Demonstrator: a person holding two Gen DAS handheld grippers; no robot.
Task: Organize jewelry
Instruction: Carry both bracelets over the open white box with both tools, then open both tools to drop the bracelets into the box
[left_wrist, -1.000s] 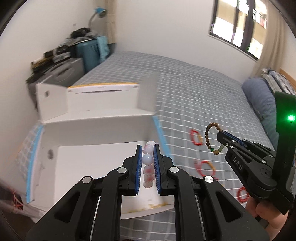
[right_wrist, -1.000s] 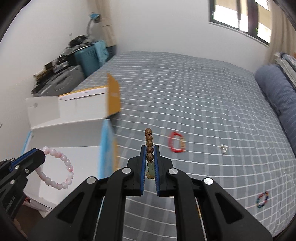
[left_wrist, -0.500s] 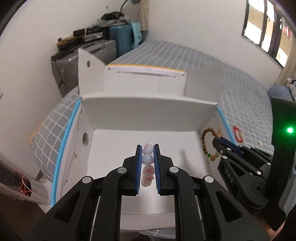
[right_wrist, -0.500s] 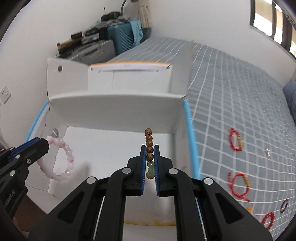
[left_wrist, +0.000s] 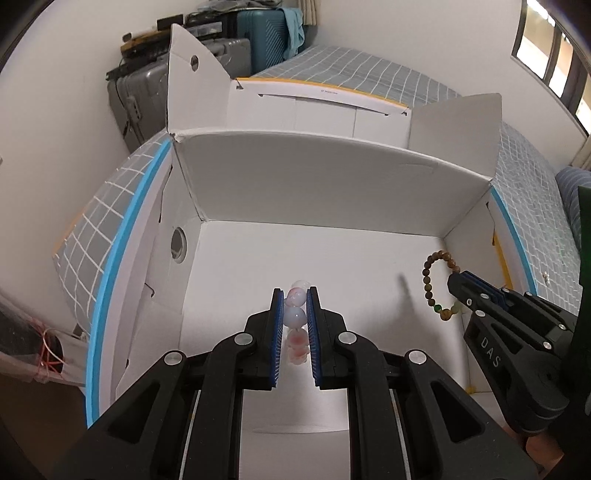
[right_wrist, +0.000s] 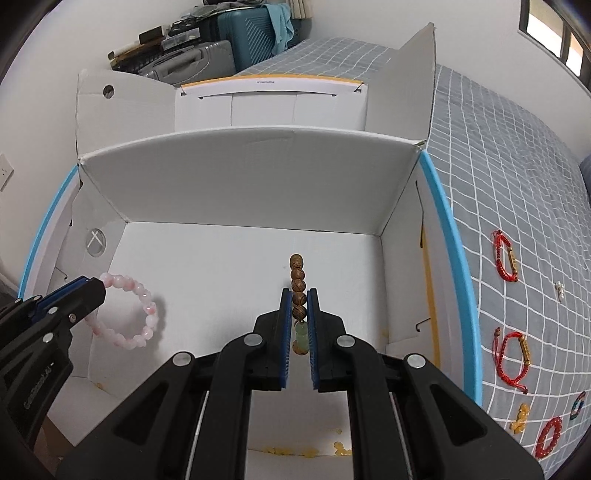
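Observation:
My left gripper (left_wrist: 295, 295) is shut on a pink bead bracelet (left_wrist: 295, 316), held above the floor of an open white cardboard box (left_wrist: 332, 192). The bracelet also shows in the right wrist view (right_wrist: 129, 317), hanging from the left gripper (right_wrist: 98, 291). My right gripper (right_wrist: 298, 295) is shut on a brown wooden bead bracelet (right_wrist: 297, 284) with green beads, also over the box (right_wrist: 240, 177). In the left wrist view this bracelet (left_wrist: 434, 284) hangs from the right gripper (left_wrist: 456, 282) near the box's right wall.
The box sits on a grey checked bed (right_wrist: 517, 177). Red cord bracelets (right_wrist: 504, 256), a red bead ring (right_wrist: 550, 435) and other small pieces lie on the bed to the right. Suitcases (left_wrist: 266, 33) stand by the far wall. Yellow crumbs (right_wrist: 306, 450) lie at the box's near edge.
Both grippers have moved left from over the bed to over the open box, each still holding its bracelet, and now sit closer to the box floor.

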